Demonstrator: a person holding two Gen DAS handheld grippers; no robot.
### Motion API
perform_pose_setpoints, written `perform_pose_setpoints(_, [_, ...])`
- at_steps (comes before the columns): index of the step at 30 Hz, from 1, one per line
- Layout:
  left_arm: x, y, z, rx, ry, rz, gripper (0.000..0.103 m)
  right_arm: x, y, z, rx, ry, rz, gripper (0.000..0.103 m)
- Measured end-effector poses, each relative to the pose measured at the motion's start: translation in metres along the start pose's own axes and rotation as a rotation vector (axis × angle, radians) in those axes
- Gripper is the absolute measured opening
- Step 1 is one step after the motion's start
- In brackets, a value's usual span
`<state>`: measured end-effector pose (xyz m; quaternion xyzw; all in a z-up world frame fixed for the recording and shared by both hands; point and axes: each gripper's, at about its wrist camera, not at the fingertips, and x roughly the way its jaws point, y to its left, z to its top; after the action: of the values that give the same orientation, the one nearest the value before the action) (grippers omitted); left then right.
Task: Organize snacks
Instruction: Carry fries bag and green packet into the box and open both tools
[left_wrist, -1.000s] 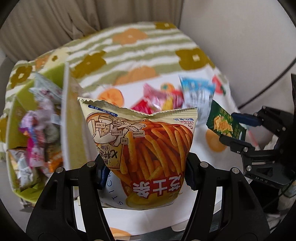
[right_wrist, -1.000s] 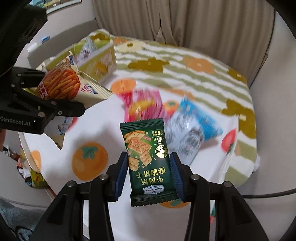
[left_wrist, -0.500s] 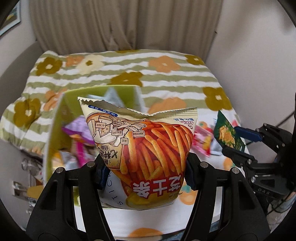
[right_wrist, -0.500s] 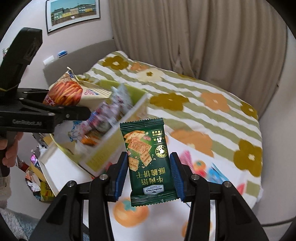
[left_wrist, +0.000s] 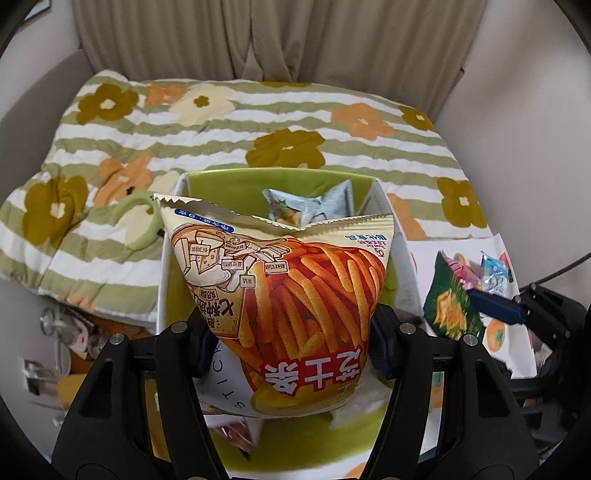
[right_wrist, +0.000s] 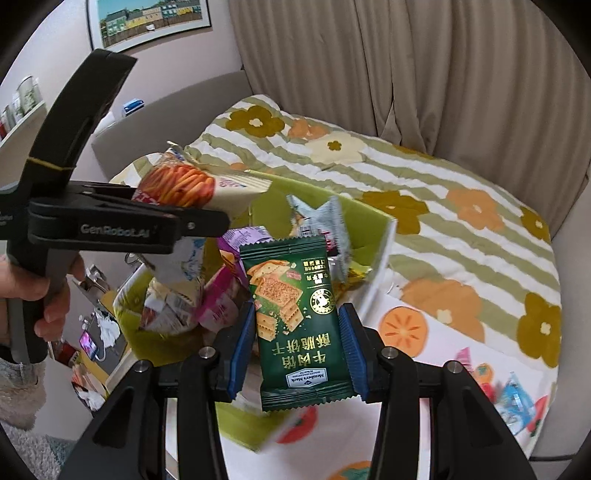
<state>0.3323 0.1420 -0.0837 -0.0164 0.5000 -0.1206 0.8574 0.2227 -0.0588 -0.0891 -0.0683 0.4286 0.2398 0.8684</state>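
My left gripper (left_wrist: 290, 345) is shut on a cream and orange bag of potato sticks (left_wrist: 288, 295) and holds it above the green snack box (left_wrist: 280, 177). My right gripper (right_wrist: 297, 350) is shut on a dark green cracker packet (right_wrist: 295, 321) and holds it over the box's near right side (right_wrist: 373, 291). The left gripper with its bag also shows in the right wrist view (right_wrist: 184, 218), over the box's left part. The right gripper and its green packet show at the right in the left wrist view (left_wrist: 448, 306). Several snack packets lie in the box (right_wrist: 221, 295).
A few loose snack packets (right_wrist: 513, 397) lie on the white cloth with orange fruit print (right_wrist: 404, 325), right of the box. A striped flower blanket (left_wrist: 258, 122) covers the sofa behind. Curtains (right_wrist: 406, 66) hang at the back. A cluttered floor area (right_wrist: 92, 343) lies left.
Both grippers have swung left with their packets, from over the loose snacks on the cloth to over the green box. Both stayed shut.
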Motion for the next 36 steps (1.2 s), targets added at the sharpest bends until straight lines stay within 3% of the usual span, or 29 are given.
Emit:
perform_pose_setpoints(1, [0.005, 0.004, 0.002, 0.008, 0.007, -0.009, 0.066, 0.006, 0.004, 0.001, 0.013, 0.008, -0.004, 0.042])
perform_pose_setpoints(2, [0.007, 0.006, 0.003, 0.013, 0.007, -0.01, 0.079, 0.009, 0.005, 0.002, 0.021, 0.015, -0.006, 0.042])
perform_pose_setpoints(3, [0.009, 0.007, 0.004, 0.02, 0.001, -0.004, 0.1, 0.013, 0.007, 0.003, 0.028, 0.022, -0.009, 0.042])
perform_pose_setpoints(4, [0.01, 0.009, 0.005, 0.029, -0.012, 0.009, 0.102, 0.016, 0.009, 0.003, 0.035, 0.029, -0.014, 0.042])
perform_pose_setpoints(9, [0.01, 0.026, 0.0, 0.003, -0.004, 0.002, 0.103, 0.024, 0.012, -0.001, 0.059, 0.06, -0.038, 0.042])
perform_pose_setpoints(14, [-0.003, 0.044, -0.02, -0.101, -0.029, 0.008, 0.103, 0.026, 0.022, -0.005, 0.059, 0.063, -0.028, 0.042])
perform_pose_setpoints(23, [-0.027, 0.053, -0.044, -0.15, -0.064, 0.079, 0.103, 0.038, 0.041, -0.01, 0.027, 0.095, 0.01, 0.044])
perform_pose_setpoints(24, [-0.028, 0.054, -0.047, -0.159, -0.066, 0.078, 0.103, 0.041, 0.044, -0.011, 0.017, 0.1, 0.012, 0.053])
perform_pose_setpoints(25, [-0.03, 0.055, -0.05, -0.167, -0.069, 0.076, 0.103, 0.041, 0.047, -0.012, 0.005, 0.092, 0.01, 0.075])
perform_pose_setpoints(27, [-0.033, 0.056, -0.058, -0.175, -0.068, 0.085, 0.103, 0.038, 0.05, -0.015, -0.01, 0.065, 0.022, 0.103])
perform_pose_setpoints(30, [-0.036, 0.056, -0.068, -0.181, -0.059, 0.091, 0.103, 0.03, 0.054, -0.023, -0.016, 0.019, 0.041, 0.103])
perform_pose_setpoints(36, [-0.051, 0.051, -0.086, -0.196, -0.075, 0.086, 0.102, 0.017, 0.059, -0.033, -0.038, 0.017, 0.009, 0.103])
